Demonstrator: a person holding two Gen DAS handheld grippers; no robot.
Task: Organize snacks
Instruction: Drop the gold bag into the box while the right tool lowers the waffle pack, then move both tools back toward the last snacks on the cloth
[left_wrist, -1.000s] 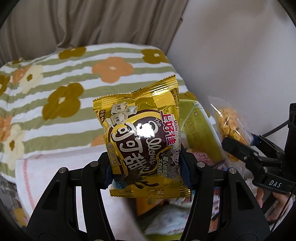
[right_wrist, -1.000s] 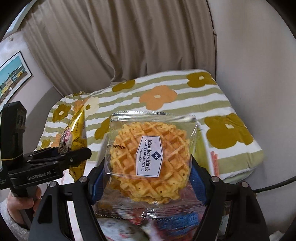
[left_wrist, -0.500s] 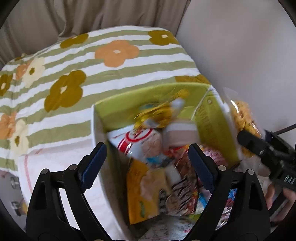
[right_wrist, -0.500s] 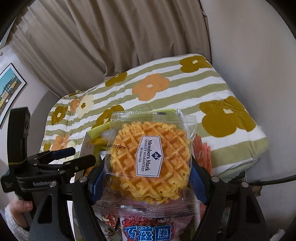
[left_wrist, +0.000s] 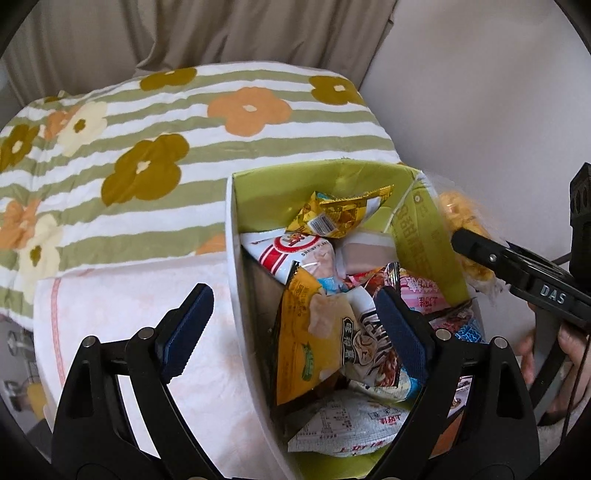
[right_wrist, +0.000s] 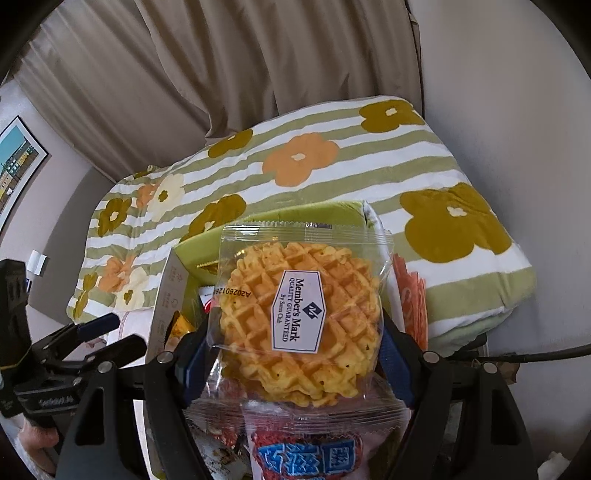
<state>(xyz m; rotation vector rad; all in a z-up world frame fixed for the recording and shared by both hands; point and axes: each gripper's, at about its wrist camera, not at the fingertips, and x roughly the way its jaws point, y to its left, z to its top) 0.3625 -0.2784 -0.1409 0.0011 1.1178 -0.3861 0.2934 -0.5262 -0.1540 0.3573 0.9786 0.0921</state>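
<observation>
My left gripper (left_wrist: 291, 295) is open and empty, straddling the left wall of the green-lined snack box (left_wrist: 295, 184). The gold chocolate snack bag (left_wrist: 340, 216) lies at the back of the box on top of several other packets. My right gripper (right_wrist: 295, 350) hovers over the box (right_wrist: 280, 218) with the clear Member's Mark waffle packet (right_wrist: 299, 314) upright between its pads. Its jaws are opening, and the blue pads still touch the packet's edges. In the left wrist view the right gripper (left_wrist: 476, 247) and the waffle packet (left_wrist: 461, 214) show at the box's right wall.
The box sits on a pale pink towel (left_wrist: 129, 314) in front of a folded green-striped flower quilt (left_wrist: 184, 129). Curtains (right_wrist: 258, 74) hang behind, with a bare wall (left_wrist: 480, 92) to the right. A hand (left_wrist: 569, 343) holds the right gripper's handle. The left gripper (right_wrist: 107, 332) reaches in beside the box.
The left gripper opened and let go of the gold bag, which fell into the box. The box has come nearer in both views. The right jaws stand slightly wider around the waffle packet.
</observation>
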